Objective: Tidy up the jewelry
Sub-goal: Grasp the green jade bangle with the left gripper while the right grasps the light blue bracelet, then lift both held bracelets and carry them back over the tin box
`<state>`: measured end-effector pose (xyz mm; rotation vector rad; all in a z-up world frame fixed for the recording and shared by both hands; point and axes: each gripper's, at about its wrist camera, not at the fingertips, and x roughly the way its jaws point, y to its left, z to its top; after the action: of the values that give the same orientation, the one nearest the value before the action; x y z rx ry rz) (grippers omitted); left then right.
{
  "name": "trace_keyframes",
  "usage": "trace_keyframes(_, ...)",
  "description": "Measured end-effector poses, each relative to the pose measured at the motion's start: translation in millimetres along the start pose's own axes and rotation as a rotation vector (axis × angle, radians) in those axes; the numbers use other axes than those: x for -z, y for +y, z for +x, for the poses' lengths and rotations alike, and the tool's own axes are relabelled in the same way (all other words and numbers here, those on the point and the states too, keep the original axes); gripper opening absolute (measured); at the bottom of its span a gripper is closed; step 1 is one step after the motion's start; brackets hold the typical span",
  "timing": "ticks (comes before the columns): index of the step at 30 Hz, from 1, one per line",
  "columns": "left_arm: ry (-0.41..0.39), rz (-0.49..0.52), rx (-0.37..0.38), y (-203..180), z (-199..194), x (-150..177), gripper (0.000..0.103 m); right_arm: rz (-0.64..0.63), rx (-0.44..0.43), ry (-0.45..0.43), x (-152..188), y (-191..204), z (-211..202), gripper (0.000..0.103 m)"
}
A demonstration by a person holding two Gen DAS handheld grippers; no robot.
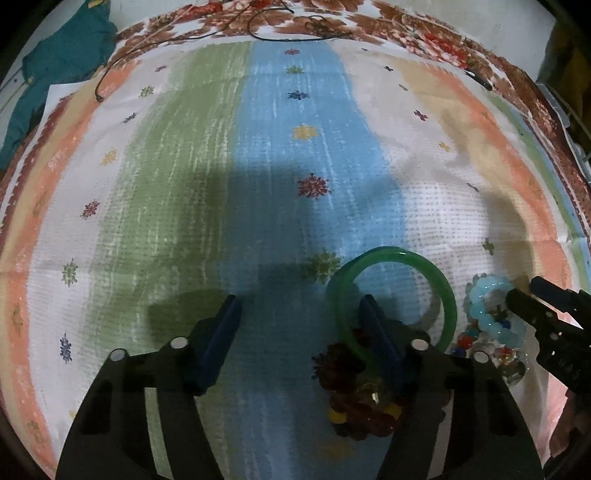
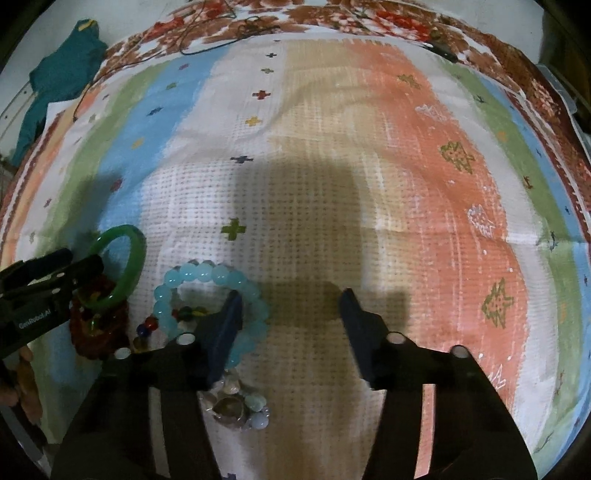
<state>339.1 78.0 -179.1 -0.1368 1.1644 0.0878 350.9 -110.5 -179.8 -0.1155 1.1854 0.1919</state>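
Green and glassy, the bangle [image 1: 397, 295] is propped up at a tilt rather than lying flat on the striped cloth [image 1: 221, 184]: its near edge rests on the dark red beaded bracelet [image 1: 354, 398], and its far arc rises over the blue stripe. In the left wrist view the right finger of the left gripper [image 1: 299, 306] reaches inside the ring, its blue pad [image 1: 376, 332] close to the bangle's near-left inner edge; whether pad and bangle actually touch cannot be told. That gripper's fingers stand wide apart, holding nothing.

Just to the right of the bangle lies the pale blue beaded bracelet [image 2: 207, 310], flat, its loop open upward toward the camera. Small multicoloured beads [image 2: 147, 325] sit inside it and spill out at its left side, between it and the red bracelet. A cluster of pale milky beads [image 2: 240, 402] lies just at its near edge.

In the right wrist view the right gripper [image 2: 291, 306] also has its fingers spread wide, empty; its left finger [image 2: 229, 317] crosses above the right side of the pale blue loop, while the other hangs over bare cloth.

Farther off, a thin dark cord [image 1: 258, 26] curls along the floral border, and a teal garment [image 1: 55, 70] lies bunched beyond the cloth's far-left corner.
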Motion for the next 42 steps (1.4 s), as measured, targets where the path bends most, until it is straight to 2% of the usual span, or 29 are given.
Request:
trace_keyframes(1, -0.003, 0.005, -0.012, -1, 0, 0, 0.056, -0.017, 0.000, 0.002, 1, 2, 1, 0.049)
trace_keyframes(2, -0.007, 0.018, -0.029, -2, 1, 1, 0.052, -0.027, 0.001, 0.004, 2, 3, 2, 0.041)
trace_keyframes(3, -0.013, 0.034, -0.043, -5, 1, 2, 0.044, -0.034, -0.001, 0.006, 2, 5, 2, 0.028)
trace_keyframes(4, -0.018, 0.049, -0.048, -7, 1, 3, 0.036, -0.044, 0.001, 0.007, 3, 7, 2, 0.022)
trace_keyframes(5, -0.019, 0.049, -0.046, -7, 1, 3, 0.032, -0.052, 0.005, 0.008, 3, 8, 2, 0.015)
trace_keyframes(7, -0.011, 0.044, -0.045, -6, 0, 3, 0.011, -0.062, 0.003, 0.003, 4, 9, 1, 0.012)
trace_keyframes(12, -0.004, 0.019, -0.016, -3, -5, 1, 0.009, -0.076, 0.002, -0.023, 6, 11, -7, 0.012)
trace_keyframes(23, -0.057, -0.006, -0.023, -8, -47, -4, 0.008, -0.096, -0.020, -0.112, 8, 16, -46, 0.012)
trace_keyframes(42, -0.105, 0.037, -0.065, -21, -102, 17, 0.008, -0.105, -0.071, -0.181, 24, 22, -95, 0.012)
